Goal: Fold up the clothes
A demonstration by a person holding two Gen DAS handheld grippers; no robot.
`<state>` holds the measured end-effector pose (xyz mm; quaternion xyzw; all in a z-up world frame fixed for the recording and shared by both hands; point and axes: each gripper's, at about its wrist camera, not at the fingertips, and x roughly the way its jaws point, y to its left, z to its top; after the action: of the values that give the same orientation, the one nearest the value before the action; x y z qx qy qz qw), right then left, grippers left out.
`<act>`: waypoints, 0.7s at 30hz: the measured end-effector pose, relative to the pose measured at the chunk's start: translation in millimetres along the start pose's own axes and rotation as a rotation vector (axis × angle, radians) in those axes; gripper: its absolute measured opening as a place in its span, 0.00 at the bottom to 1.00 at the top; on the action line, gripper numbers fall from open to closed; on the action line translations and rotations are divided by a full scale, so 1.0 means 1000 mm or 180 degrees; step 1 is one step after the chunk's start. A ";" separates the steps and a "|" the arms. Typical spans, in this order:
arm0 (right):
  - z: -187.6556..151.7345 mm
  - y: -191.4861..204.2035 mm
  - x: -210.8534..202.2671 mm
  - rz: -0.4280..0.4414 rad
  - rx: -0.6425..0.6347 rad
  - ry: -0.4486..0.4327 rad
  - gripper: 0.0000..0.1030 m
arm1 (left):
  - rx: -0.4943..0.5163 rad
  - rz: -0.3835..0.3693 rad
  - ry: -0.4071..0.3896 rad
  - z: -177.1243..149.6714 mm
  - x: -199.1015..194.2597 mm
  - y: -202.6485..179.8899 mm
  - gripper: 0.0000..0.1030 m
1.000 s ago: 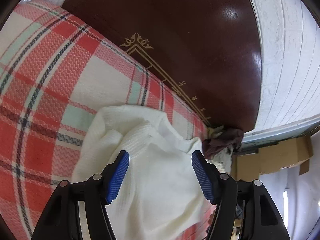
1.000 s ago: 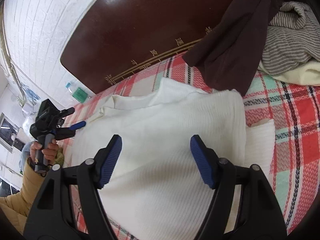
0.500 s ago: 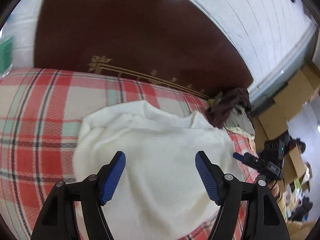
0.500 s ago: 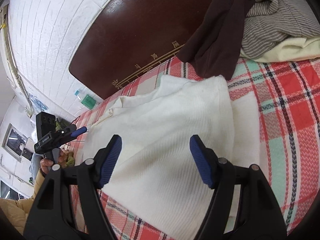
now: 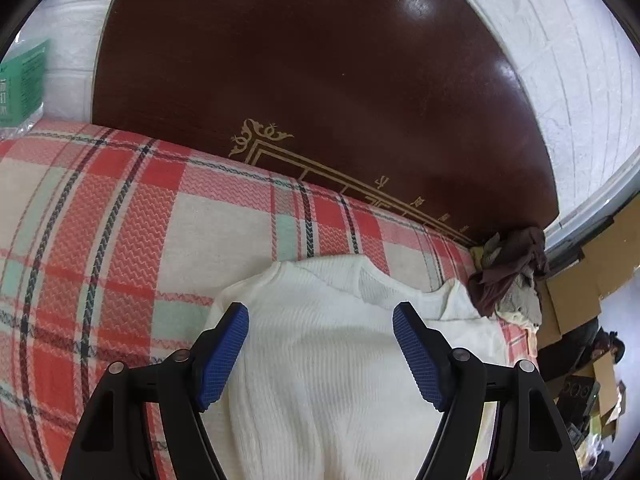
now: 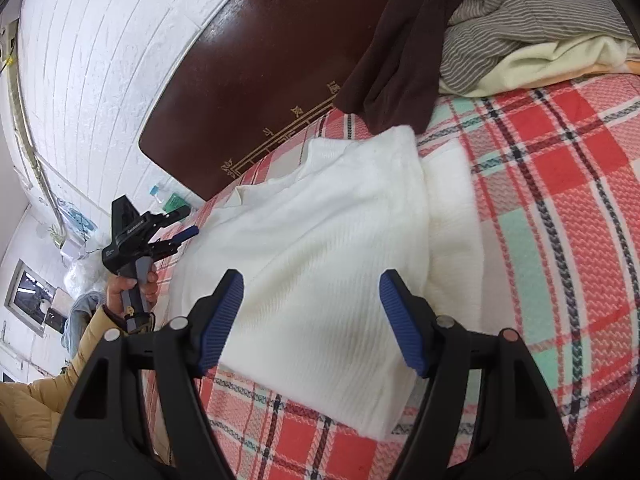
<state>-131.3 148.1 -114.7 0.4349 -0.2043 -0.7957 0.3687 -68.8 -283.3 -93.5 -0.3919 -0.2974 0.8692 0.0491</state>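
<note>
- White knit garment (image 6: 320, 248) lies partly folded on the plaid blanket (image 6: 560, 208), near the dark headboard (image 5: 320, 80).
- Left gripper (image 5: 320, 356) — jaws have just been opening, nothing gripped.
- Right gripper (image 6: 312, 320) hovers above the garment — jaws wide, empty.

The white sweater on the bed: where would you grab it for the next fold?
Probably the white sweater by its near hem corner, coming from the open bed side. That edge lies flat and free on the plaid blanket, while the far end meets the clothes pile.
</note>
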 end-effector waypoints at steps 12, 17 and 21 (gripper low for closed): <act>0.001 -0.040 -0.033 -0.0315 0.0279 -0.0204 0.77 | 0.1965 -0.0515 0.0306 -0.153 -0.024 -0.160 0.78; 0.005 -0.051 -0.020 -0.0320 0.0311 -0.0083 0.77 | 0.2461 -0.0368 0.0485 -0.196 0.005 -0.202 0.78; 0.013 -0.055 -0.007 -0.0247 0.0284 -0.0019 0.77 | 0.2748 -0.0165 0.0497 -0.218 0.026 -0.223 0.78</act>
<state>-161.8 188.6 -139.4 0.4562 -0.2237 -0.8008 0.3171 34.9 12.3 -98.9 -0.3924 0.0879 0.8801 0.2525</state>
